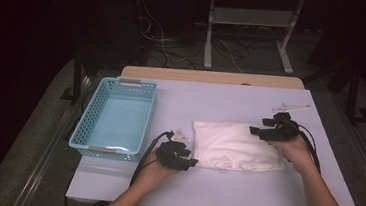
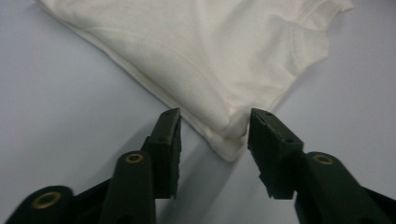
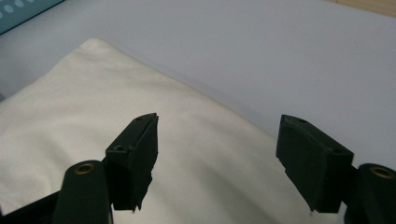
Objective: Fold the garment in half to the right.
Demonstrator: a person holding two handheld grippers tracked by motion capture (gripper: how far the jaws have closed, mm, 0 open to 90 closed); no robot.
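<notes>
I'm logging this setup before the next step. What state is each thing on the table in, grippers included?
White cloth: folded, lying flat on the table.
Blue basket: upright, empty.
Left gripper: jaws open, a cloth corner between them, not pinched.
Right gripper: jaws open above the cloth, holding nothing.

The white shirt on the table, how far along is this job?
Done: the white shirt lies folded into a compact rectangle. In hand: the left claw stands open around its corner, and the right claw hangs open over the far end. Left, probably: gripping and lifting it; the blue basket beside it looks empty.
</notes>
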